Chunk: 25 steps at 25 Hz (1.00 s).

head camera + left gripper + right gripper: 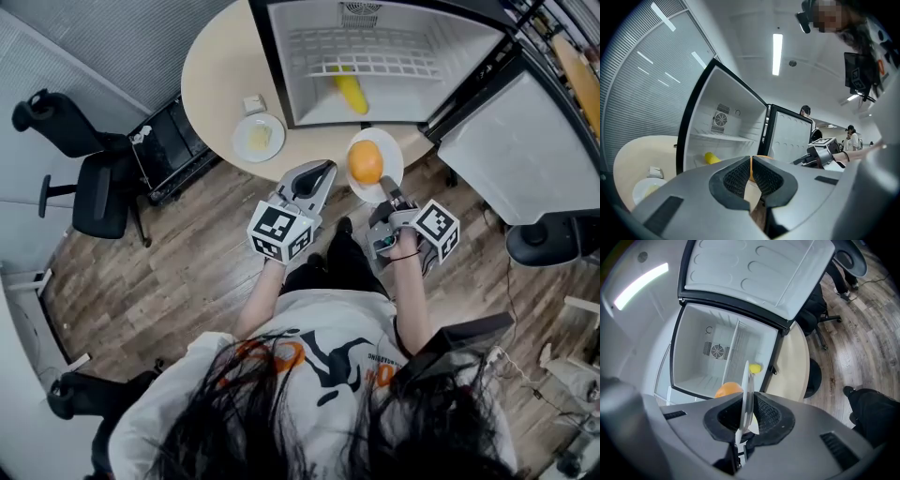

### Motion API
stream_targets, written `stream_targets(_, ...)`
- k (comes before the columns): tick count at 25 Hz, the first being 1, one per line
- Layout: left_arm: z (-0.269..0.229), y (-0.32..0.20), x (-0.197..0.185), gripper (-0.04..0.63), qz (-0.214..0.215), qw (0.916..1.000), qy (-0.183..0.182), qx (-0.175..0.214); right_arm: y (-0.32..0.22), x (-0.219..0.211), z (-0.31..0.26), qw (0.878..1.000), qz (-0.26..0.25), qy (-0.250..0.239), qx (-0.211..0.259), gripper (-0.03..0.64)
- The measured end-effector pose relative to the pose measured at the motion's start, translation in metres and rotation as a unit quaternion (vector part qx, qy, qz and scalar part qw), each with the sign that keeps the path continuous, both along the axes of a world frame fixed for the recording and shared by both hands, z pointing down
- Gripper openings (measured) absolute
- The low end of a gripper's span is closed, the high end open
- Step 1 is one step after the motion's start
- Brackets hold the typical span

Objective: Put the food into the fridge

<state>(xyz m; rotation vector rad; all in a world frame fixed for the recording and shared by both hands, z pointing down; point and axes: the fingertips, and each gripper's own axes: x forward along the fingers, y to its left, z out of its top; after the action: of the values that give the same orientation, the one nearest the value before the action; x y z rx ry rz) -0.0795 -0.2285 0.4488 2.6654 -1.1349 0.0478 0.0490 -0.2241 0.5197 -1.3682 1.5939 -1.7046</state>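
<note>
**Head view: orange on a plate, held at the open fridge**

Head view shows the person facing a small fridge (467, 42) that stands on a round table (214, 84). Its door (534, 141) is swung wide to their right.

The right gripper (387, 194) has its jaws pinched on the near rim of a white plate (390, 148), and an orange (366, 162) sits on that plate. Plate and orange hang in the air just before the fridge mouth, at the table's near edge, not inside. In the right gripper view the plate runs edge-on between the two pads. The orange shows to its left and the white cavity lies beyond.

The left gripper (322, 172) is just beside the plate on the person's left, near it but apart. Its jaws are drawn together with only a slit between them, and they carry nothing. In the left gripper view a sliver of the orange shows through that slit, well past the tips.

Inside the fridge a yellow piece (350, 91) of food lies on the floor, under a wire shelf (375, 64). On the table, left of the fridge, is a small plate (241, 131) with something pale on it. A little white block (253, 104) lies just behind that plate. A black chair (94, 183) stands on the wooden floor (169, 262) farther left.
</note>
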Motion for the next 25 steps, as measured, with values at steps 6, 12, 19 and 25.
stream_targets(6,0.002,-0.024,0.017,0.011,0.012,0.9999,-0.004,0.001,-0.034,0.019,0.003,1.0,0.014,-0.003,0.002,0.04)
stream_targets(12,0.006,-0.055,0.034,0.011,0.014,0.9999,-0.008,0.001,-0.067,0.036,0.014,1.0,0.017,0.001,-0.006,0.04)
stream_targets(19,0.012,-0.088,0.047,0.011,0.018,0.9997,-0.014,-0.003,-0.107,0.047,0.022,1.0,0.026,0.005,-0.009,0.04)
stream_targets(25,0.018,-0.107,0.055,0.011,0.028,0.9994,-0.019,-0.01,-0.133,0.052,0.04,0.998,0.057,-0.03,-0.013,0.04)
